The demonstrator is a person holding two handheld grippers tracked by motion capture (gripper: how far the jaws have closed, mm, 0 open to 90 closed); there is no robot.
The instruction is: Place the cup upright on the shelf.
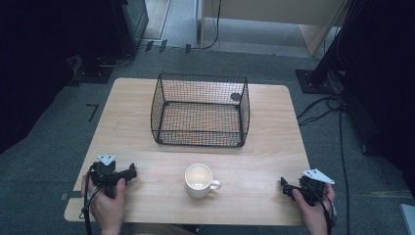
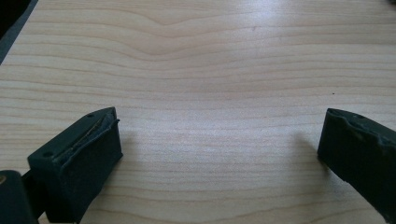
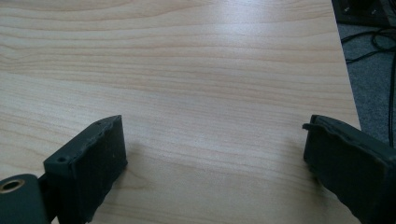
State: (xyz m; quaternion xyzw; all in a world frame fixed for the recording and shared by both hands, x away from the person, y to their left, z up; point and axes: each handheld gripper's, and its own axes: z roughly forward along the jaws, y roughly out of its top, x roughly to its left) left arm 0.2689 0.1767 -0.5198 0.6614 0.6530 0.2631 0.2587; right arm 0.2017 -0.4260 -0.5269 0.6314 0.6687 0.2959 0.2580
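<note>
Pale wood grain runs across the table [image 1: 147, 98], and a white mug [image 1: 199, 180] stands upright near its near edge, about midway between the two grippers, with its handle turned to the right. The mug looks empty inside.

At the near left, a hand [image 1: 108, 203] holds the left gripper [image 1: 133, 172] low over the table, its tips aimed right towards the mug but well apart from it. In the left gripper view its jaws stand wide apart, with bare wood between them; the rubbery black pads [image 2: 98, 154] grip nothing, and whether their lower edges rest on the wood I cannot tell.

At the near right, the other hand [image 1: 313, 210] holds the right gripper [image 1: 284, 187] close to the table's near right corner, its tips pointing left towards the mug, also well short of it. In the right gripper view its jaws are spread just as wide, with plain tabletop between the pads [image 3: 100, 158] and nothing held. The table's right edge and grey carpet with dark cables show beyond the right-hand jaw.

Farther back, on the middle of the table, sits a black wire mesh basket [image 1: 200, 137], open at the top, well apart from the mug.
</note>
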